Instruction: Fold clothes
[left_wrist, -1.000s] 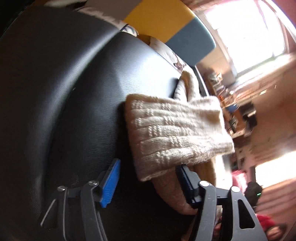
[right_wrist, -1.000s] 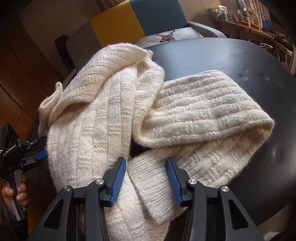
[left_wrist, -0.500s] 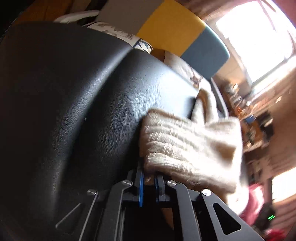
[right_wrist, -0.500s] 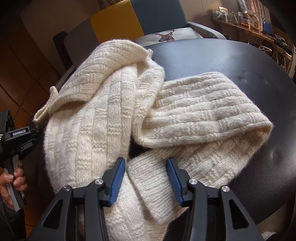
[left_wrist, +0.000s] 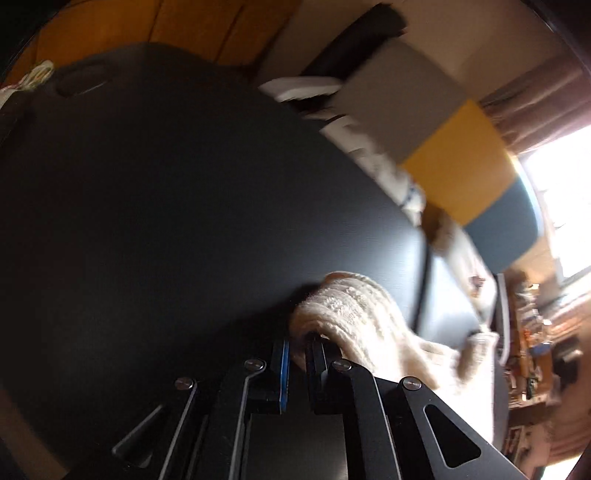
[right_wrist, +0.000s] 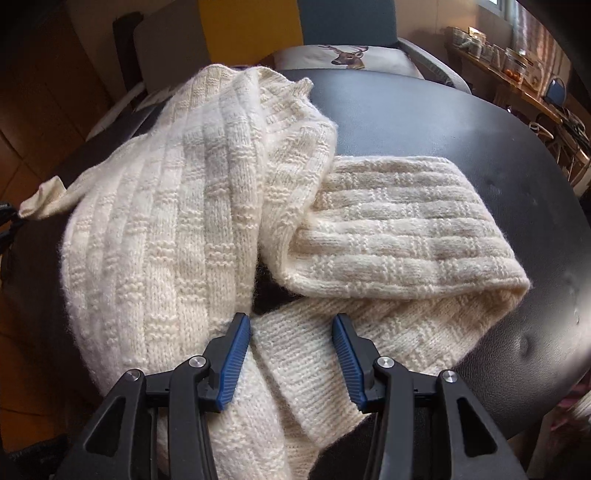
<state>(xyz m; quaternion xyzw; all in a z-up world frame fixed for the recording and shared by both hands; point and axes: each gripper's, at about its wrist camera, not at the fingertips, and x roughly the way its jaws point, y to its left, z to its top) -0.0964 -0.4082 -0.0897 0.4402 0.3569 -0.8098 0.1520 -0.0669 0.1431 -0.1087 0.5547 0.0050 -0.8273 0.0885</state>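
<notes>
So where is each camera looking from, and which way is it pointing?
Left wrist: sits on the left hand-held gripper, looking along its fingers over the black cushion; the pads pinch a corner of the cream knitted sweater.
Right wrist: sits on the right hand-held gripper, looking down at the sweater heaped on the cushion; its fingers are apart above the knit.
Both show: the sweater, the cushion and the grey, yellow and blue chair back.

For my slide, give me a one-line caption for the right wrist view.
Open right gripper poised over a cream knit sweater bunched on a black padded table.
</notes>
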